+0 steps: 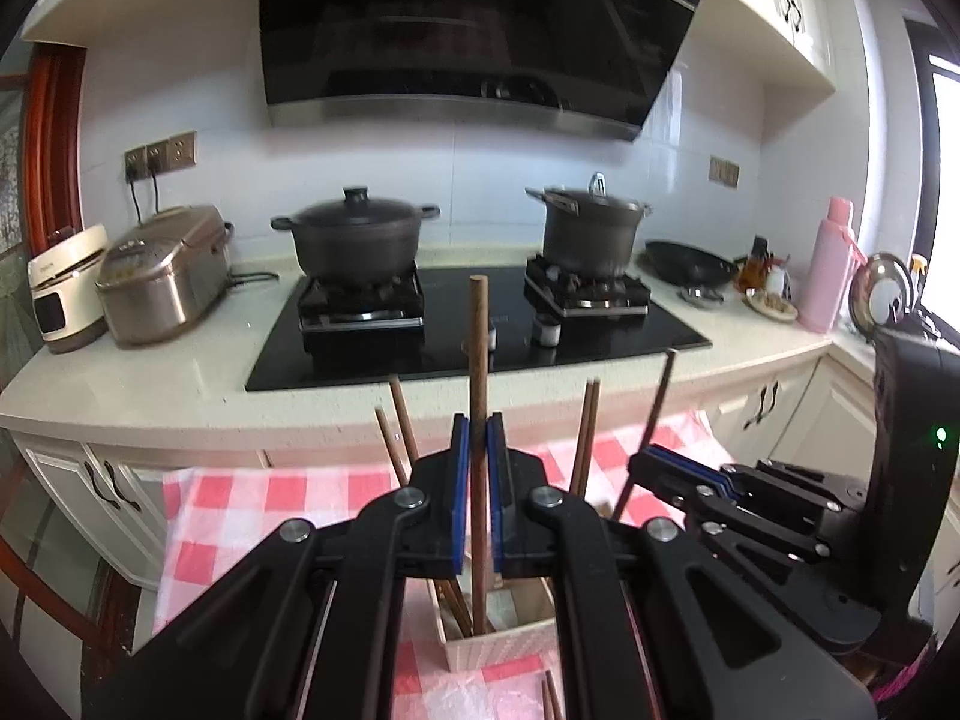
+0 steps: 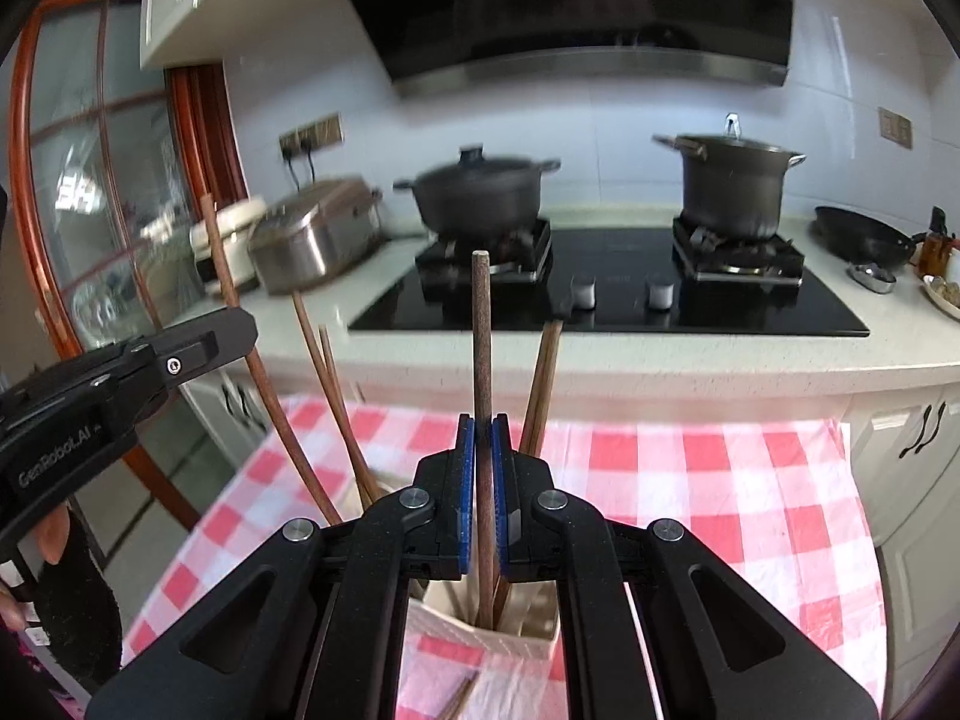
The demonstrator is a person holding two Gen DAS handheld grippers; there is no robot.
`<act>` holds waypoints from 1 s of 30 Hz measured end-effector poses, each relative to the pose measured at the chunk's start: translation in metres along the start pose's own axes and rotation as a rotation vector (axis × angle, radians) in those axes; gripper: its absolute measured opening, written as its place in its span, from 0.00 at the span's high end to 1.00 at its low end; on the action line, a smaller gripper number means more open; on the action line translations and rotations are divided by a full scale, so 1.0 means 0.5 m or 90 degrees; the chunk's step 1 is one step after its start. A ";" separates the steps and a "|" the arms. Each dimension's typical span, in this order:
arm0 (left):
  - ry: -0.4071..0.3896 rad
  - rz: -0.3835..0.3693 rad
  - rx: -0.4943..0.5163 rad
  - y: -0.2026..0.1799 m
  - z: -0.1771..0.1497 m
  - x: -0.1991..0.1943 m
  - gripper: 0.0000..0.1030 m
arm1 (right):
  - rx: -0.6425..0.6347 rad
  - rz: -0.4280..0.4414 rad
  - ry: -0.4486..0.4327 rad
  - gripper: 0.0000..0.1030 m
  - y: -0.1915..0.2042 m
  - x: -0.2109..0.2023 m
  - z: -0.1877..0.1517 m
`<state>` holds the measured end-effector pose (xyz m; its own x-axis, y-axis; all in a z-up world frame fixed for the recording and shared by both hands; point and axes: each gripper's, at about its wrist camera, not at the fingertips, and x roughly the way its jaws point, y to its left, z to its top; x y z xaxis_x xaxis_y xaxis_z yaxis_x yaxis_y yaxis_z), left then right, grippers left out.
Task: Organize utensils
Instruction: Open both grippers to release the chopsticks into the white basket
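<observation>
Two black two-finger grippers with blue pads are in view, one in each of your hands. Your left gripper [image 1: 478, 438] is clamped on a brown wooden chopstick [image 1: 478, 360] held upright, whose lower end reaches down into the white woven rectangular holder [image 1: 510, 642] below the fingers. Your right gripper [image 2: 483, 438] is likewise clamped on a second upright brown wooden chopstick [image 2: 482, 330], its lower end inside the same holder [image 2: 480, 636]. Several more brown chopsticks [image 1: 399, 426] lean outward from the holder on both sides of each gripped stick. In the left wrist view your right gripper [image 1: 654, 459] appears at the right, just beside the left one and closed on a slanted chopstick [image 1: 660, 396]. In the right wrist view the left gripper's black body [image 2: 120, 372] enters from the left, with part of your hand [image 2: 51, 534] below it. Loose chopsticks [image 2: 459, 699] lie on the cloth in front of the holder. The holder stands on a red-and-white checked tablecloth [image 2: 690, 480]. Behind it runs a pale stone counter [image 1: 150, 378] bearing a black glass hob [image 1: 600, 342], a lidded dark casserole pot [image 1: 357, 234], a tall dark stockpot [image 1: 591, 234] and a silver rice cooker [image 1: 162, 276].
</observation>
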<state>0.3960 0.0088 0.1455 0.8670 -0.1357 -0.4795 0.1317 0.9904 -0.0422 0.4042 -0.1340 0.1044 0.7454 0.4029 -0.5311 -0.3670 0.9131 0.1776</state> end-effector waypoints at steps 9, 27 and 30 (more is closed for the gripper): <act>0.027 0.034 -0.014 0.026 -0.049 0.040 0.85 | 0.012 -0.006 0.026 0.85 -0.008 0.046 -0.018; -0.062 0.133 -0.040 0.057 -0.156 -0.076 0.15 | 0.046 -0.021 0.002 0.65 -0.038 -0.031 -0.085; -0.077 0.161 -0.035 0.054 -0.193 -0.094 0.09 | 0.056 -0.018 0.002 0.65 -0.041 -0.045 -0.108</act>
<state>0.3125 0.0443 0.0823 0.9206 0.1165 -0.3726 -0.1188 0.9928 0.0167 0.3652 -0.1651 0.0680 0.7531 0.3775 -0.5388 -0.2962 0.9259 0.2346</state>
